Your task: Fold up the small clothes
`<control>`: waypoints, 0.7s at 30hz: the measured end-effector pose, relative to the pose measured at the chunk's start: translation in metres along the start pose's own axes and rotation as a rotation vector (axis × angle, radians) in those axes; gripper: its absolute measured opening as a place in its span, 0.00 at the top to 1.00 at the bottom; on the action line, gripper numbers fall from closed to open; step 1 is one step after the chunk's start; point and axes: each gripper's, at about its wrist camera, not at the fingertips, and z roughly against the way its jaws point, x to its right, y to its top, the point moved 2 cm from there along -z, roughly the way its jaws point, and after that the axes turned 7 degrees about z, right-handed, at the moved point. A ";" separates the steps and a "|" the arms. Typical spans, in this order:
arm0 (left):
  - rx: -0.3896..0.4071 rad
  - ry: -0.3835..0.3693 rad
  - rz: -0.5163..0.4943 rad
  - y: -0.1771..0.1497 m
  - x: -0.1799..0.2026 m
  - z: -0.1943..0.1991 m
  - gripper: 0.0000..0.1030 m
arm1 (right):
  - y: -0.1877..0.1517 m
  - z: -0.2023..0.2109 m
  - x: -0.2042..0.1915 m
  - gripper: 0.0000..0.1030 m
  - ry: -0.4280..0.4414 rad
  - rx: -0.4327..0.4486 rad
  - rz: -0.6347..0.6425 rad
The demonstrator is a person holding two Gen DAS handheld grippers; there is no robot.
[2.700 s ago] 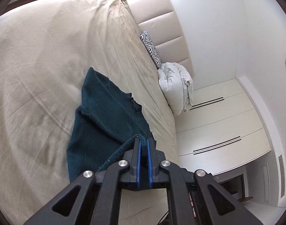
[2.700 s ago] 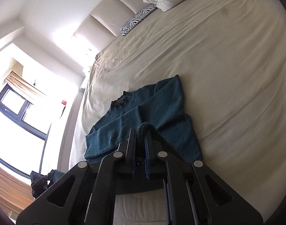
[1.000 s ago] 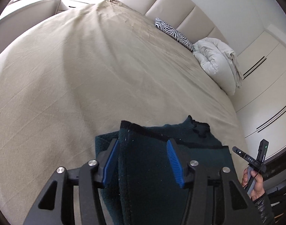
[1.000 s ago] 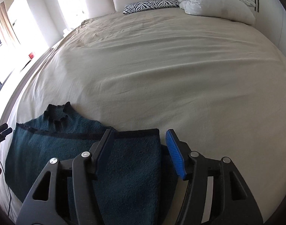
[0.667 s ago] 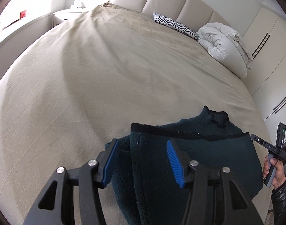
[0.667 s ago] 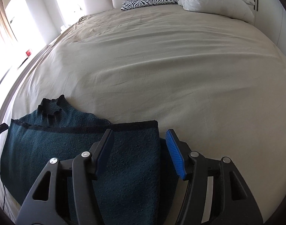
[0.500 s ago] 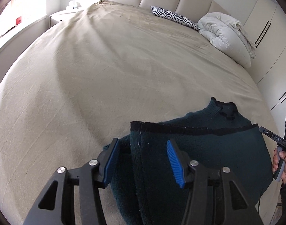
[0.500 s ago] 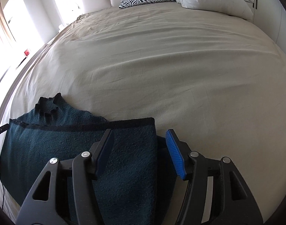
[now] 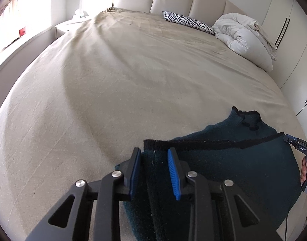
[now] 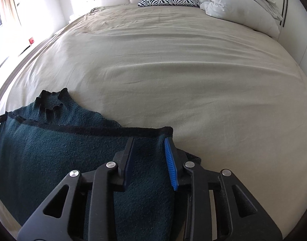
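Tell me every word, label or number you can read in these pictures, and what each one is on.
"DAS" in white letters, on the black handheld device at the right edge of the left wrist view, beside the dark teal sweater.
The small red object by the window: any marking on it is too small to read.
Nothing readable on the bed sheet, zebra-print pillow or either gripper.

You get bright daylight from the window [image 9: 14, 26] at left, blown out to glare; a soft shadow crosses the bed [image 9: 105, 92]; fisheye bends the edges, focus stays sharp.
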 end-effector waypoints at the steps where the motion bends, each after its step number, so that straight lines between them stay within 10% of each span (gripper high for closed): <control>1: 0.006 0.004 -0.001 0.000 0.000 0.001 0.71 | 0.000 -0.001 0.002 0.74 -0.004 -0.006 -0.010; 9: 0.012 0.030 -0.033 -0.005 0.001 -0.002 0.72 | -0.005 -0.013 0.020 0.74 0.047 -0.066 -0.119; 11: 0.011 0.022 -0.043 -0.004 0.004 -0.002 0.86 | -0.004 -0.014 0.016 0.74 0.020 -0.056 -0.077; 21: 0.054 0.039 -0.056 -0.004 0.004 0.005 0.94 | -0.001 0.006 0.012 0.94 -0.048 0.041 -0.065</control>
